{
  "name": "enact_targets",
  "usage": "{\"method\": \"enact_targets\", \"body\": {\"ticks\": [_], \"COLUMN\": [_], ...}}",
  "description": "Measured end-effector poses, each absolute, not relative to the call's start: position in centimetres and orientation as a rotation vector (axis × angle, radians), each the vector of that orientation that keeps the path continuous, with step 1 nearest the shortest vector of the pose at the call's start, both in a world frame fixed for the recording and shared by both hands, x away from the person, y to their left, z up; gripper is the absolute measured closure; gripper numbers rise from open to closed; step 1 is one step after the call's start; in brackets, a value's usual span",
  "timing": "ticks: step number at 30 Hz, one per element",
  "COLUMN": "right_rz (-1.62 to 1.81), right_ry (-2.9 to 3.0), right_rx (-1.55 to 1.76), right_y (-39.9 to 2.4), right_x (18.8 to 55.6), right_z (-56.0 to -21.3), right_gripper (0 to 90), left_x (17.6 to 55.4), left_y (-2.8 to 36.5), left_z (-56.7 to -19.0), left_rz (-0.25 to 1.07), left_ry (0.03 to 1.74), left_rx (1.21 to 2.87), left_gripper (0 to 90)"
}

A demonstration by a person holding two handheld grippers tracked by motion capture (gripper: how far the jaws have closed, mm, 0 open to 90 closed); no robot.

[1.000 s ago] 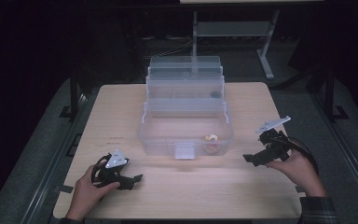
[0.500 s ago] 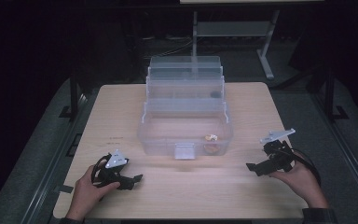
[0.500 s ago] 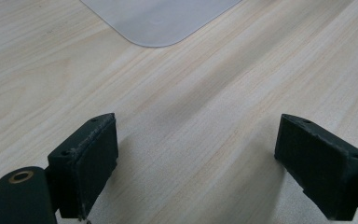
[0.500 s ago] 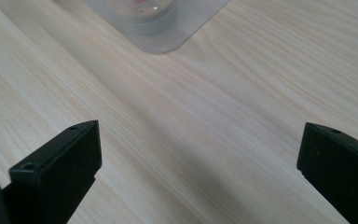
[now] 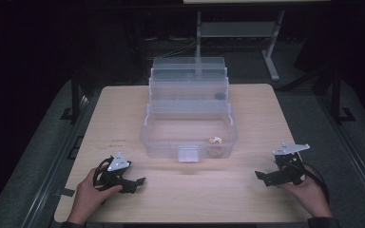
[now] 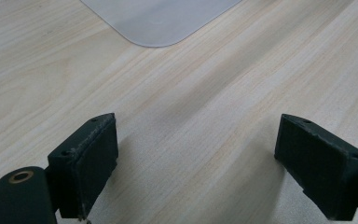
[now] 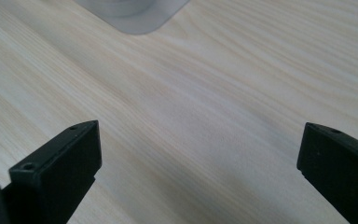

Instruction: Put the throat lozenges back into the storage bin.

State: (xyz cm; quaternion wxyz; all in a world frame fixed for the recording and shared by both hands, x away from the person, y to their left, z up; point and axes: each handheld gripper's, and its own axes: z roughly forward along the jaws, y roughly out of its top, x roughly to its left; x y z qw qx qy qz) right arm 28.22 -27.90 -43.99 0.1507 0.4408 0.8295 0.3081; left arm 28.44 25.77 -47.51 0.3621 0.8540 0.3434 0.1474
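Both claws, left [image 5: 132,182] and right [image 5: 264,176], spread wide and empty over the desk [image 5: 247,114]; clear tiered box [image 5: 188,121] probably light, stiff, slick—best taken by rim.

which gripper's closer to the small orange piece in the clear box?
Right. The right gripper sits on the table just right of and nearer than the orange piece; the left gripper is farther off, across the clear box's front.
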Motion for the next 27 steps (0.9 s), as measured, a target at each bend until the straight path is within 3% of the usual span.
{"method": "enact_targets", "body": {"ticks": [27], "right_rz": [0.877], "right_ry": [2.337], "right_rx": [1.309], "right_y": [-28.8], "right_x": [26.4], "right_z": [-47.8], "right_gripper": [0.0], "left_x": [28.5], "left_y": [25.8], "left_z": [-47.5], "left_rz": [0.382], "left_ry": [0.882], "left_rx": [2.201], "left_gripper": [12.3]}}
